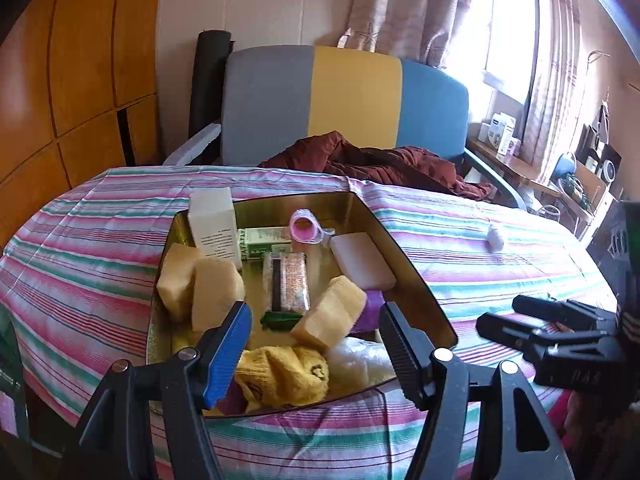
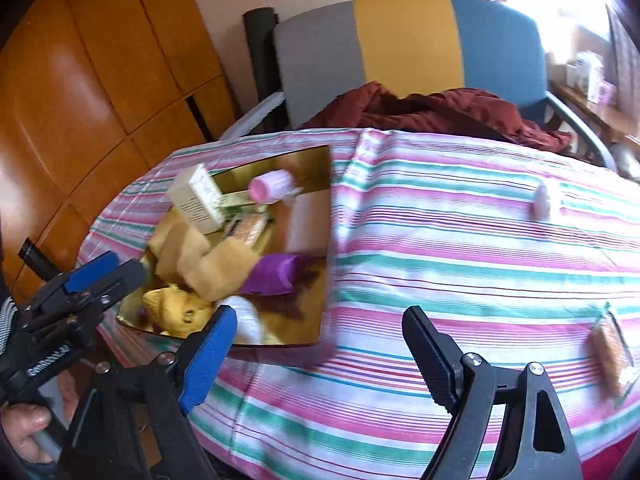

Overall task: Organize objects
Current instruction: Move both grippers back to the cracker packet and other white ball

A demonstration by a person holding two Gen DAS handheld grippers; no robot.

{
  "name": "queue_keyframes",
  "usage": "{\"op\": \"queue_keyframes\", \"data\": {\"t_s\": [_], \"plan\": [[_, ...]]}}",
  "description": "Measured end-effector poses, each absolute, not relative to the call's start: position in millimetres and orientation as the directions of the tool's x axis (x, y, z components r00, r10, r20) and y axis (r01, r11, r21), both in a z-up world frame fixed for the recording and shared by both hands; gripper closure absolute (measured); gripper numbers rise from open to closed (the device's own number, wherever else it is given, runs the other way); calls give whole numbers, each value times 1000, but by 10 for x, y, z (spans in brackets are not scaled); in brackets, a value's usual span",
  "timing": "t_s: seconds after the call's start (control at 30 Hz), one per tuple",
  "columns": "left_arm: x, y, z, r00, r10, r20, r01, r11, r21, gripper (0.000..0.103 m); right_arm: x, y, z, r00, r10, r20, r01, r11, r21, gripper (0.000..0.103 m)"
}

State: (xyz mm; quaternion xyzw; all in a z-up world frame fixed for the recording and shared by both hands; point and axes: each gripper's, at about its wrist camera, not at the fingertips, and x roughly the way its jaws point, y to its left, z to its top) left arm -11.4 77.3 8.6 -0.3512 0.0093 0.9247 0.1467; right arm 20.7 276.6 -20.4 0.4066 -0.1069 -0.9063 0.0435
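1. So, left gripper (image 1: 314,344): fingers spread apart, nothing between them, hanging over the near end of the gold tin (image 1: 404,248).
2. Right gripper (image 2: 316,350): fingers wide apart too, nothing in them, over the striped tablecloth (image 2: 440,240) just beside the tin.
3. Tin count: three tan sponges (image 1: 218,292), one white box (image 1: 214,226) standing at the far corner, one green box (image 1: 264,240) lying behind it, one pink roll (image 1: 305,229), one pale soap bar (image 1: 362,260), one clear snack packet (image 1: 286,282), one purple thing (image 1: 372,308), one yellow sock (image 1: 288,376), one white fluffy bundle (image 1: 360,364).
4. Outside the tin on the cloth: one small white-pink item (image 2: 544,200) far out, one wrapped snack (image 2: 614,352) near the right edge.
5. Behind the table: one chair (image 1: 348,104) with a dark red cloth (image 1: 384,160) on it.
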Motion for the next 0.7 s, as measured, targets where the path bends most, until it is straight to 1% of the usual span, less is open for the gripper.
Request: {"op": "queue_keyframes", "data": {"t_s": [0.33, 0.47, 0.63, 0.7], "plan": [[-61, 1061, 90, -682, 308, -663, -359, -931, -63, 36, 333, 3602, -251, -606, -43, -794, -181, -965, 190, 18], [-51, 1162, 65, -667, 323, -671, -383, -922, -62, 36, 413, 3947, -260, -591, 1, -807, -253, -949, 185, 18], [-57, 1269, 17, -639, 343, -688, -415, -907, -67, 36, 484, 4323, -275, -550, 19, -835, -338, -919, 201, 17], [-39, 1294, 12, -631, 356, -690, -428, -901, -74, 36, 509, 4469, -290, -520, 24, -854, -357, -914, 192, 15]]}}
